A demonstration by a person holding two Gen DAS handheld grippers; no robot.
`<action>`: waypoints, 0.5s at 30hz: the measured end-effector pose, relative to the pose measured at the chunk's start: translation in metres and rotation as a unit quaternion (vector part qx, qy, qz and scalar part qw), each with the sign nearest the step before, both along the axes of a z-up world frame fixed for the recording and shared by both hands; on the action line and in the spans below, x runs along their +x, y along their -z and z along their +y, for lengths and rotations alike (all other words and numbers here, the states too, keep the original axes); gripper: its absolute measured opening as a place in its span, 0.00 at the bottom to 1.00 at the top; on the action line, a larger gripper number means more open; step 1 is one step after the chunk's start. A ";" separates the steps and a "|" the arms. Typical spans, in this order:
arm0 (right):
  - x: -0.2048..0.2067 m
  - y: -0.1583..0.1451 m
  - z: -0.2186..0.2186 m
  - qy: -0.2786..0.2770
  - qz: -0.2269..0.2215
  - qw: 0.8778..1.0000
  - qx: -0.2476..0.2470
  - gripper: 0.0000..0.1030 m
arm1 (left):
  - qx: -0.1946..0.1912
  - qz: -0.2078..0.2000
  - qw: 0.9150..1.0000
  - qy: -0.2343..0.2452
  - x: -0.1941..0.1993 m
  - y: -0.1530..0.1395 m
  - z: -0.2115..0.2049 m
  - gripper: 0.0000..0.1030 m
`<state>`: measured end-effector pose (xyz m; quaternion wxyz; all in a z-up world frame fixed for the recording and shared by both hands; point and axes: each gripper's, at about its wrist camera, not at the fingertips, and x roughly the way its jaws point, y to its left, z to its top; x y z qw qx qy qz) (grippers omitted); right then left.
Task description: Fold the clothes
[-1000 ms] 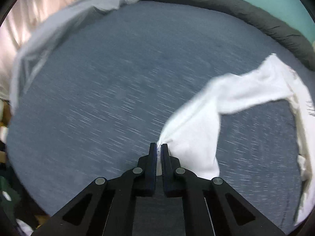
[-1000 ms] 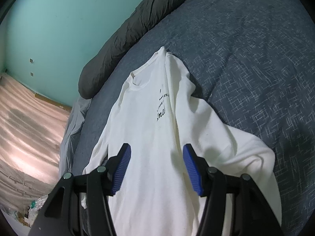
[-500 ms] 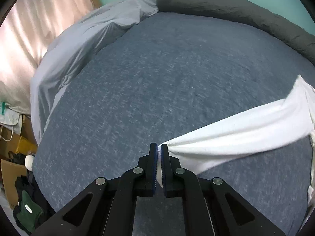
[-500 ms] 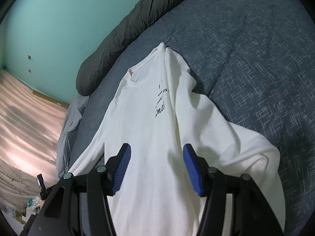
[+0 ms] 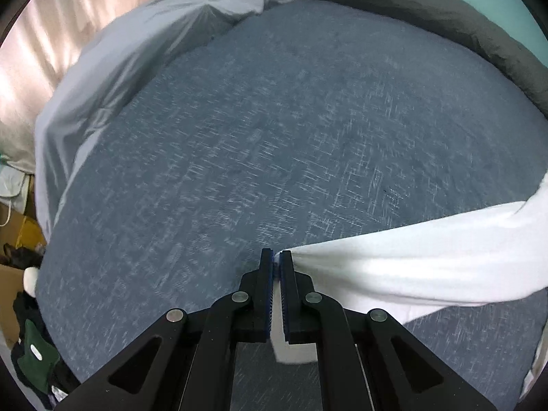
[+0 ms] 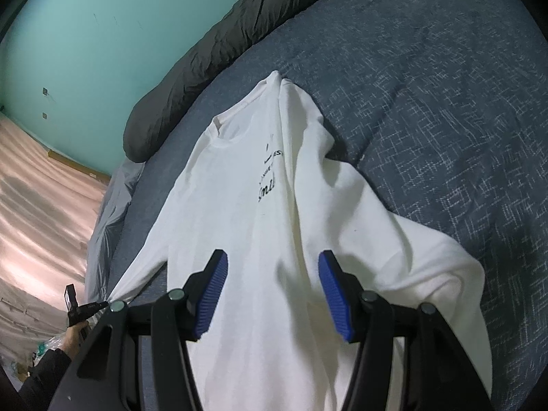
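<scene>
A white T-shirt with black lettering lies face up on the blue-grey bed cover, collar toward the far wall. My left gripper is shut on the end of its left sleeve, which stretches taut to the right just above the cover. In the right wrist view that same gripper shows at the lower left, held by a hand, with the sleeve drawn out to it. My right gripper hovers open over the shirt's lower body, nothing between its blue pads.
A dark grey rolled duvet lines the far edge of the bed under a teal wall. A light grey sheet drapes over the bed's left side. Boxes and dark clothes sit on the floor beyond the left edge.
My left gripper has carried the sleeve leftward across the bed, so the sleeve went from slack and bunched to stretched out straight. The right gripper has stayed where it was, still open.
</scene>
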<state>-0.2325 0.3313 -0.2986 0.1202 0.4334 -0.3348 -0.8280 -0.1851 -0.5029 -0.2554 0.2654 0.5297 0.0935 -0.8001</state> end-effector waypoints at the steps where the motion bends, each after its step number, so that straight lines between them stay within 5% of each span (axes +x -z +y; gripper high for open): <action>1: -0.001 0.001 -0.001 0.000 -0.001 1.000 0.001 0.54 | 0.000 -0.003 1.000 0.003 -0.002 0.002 0.001 0.05; 5: -0.005 0.002 -0.006 -0.004 -0.002 1.000 0.003 0.54 | 0.011 0.003 1.000 0.004 -0.001 0.005 -0.003 0.10; 9: -0.006 -0.008 -0.013 -0.011 0.014 1.000 -0.001 0.54 | 0.026 0.029 0.999 -0.039 0.021 -0.002 -0.025 0.33; 15: -0.003 -0.015 -0.023 -0.020 0.024 0.999 -0.003 0.54 | 0.095 0.073 0.991 -0.058 0.063 0.001 -0.024 0.33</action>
